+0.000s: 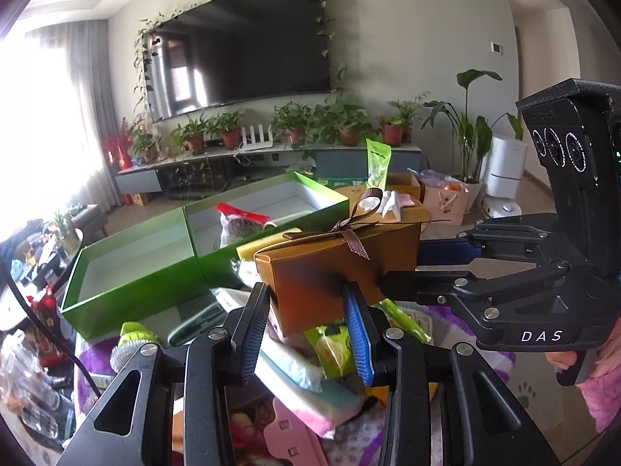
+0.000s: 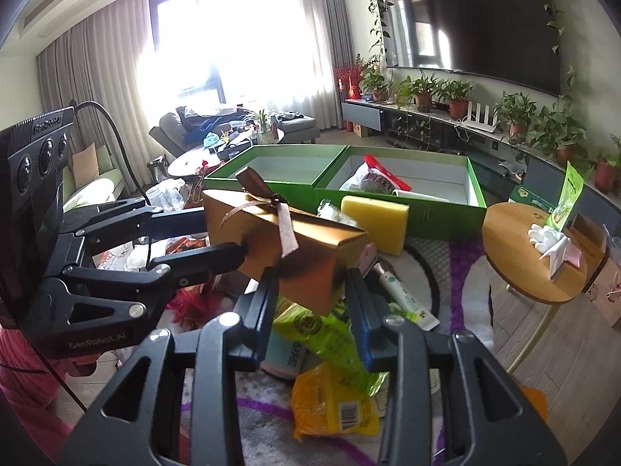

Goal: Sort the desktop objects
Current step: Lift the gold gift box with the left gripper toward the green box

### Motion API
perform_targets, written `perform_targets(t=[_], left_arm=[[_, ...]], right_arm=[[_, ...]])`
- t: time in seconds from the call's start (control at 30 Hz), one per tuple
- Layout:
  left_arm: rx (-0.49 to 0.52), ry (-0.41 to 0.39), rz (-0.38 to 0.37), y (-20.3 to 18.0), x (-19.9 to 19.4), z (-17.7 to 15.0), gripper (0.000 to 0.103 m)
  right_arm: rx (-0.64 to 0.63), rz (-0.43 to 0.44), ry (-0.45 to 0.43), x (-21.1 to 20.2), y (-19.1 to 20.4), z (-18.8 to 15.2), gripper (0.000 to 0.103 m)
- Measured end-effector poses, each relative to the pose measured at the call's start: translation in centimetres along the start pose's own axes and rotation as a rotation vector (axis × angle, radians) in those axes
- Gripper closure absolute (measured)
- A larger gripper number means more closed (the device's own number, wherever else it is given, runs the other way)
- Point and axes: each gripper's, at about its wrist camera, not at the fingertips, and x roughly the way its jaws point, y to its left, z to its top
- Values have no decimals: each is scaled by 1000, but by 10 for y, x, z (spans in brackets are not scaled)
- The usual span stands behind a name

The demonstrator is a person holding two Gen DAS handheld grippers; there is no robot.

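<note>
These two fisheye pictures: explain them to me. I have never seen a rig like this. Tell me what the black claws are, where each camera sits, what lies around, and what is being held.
No robot here: a person holds a two-finger gripper in each hand, and each gripper carries a camera looking along its fingers. The left wrist view shows the left gripper at the bottom and the right gripper coming in from the side; the right wrist view shows the right gripper at the bottom. Both are shut on one golden gift box with a brown ribbon, held above the clutter. Below lie snack packets, a yellow sponge and a tube on a purple and white blanket. Behind stand two open green boxes; one holds a bag with a red top.
</note>
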Motion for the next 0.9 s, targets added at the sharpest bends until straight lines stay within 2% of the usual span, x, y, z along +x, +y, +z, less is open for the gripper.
perform_targets(t=[0.9], left_arm=[[61,-9,40,16,66,58,65]], right_arm=[[4,-10,-35,41,-60,50,66]])
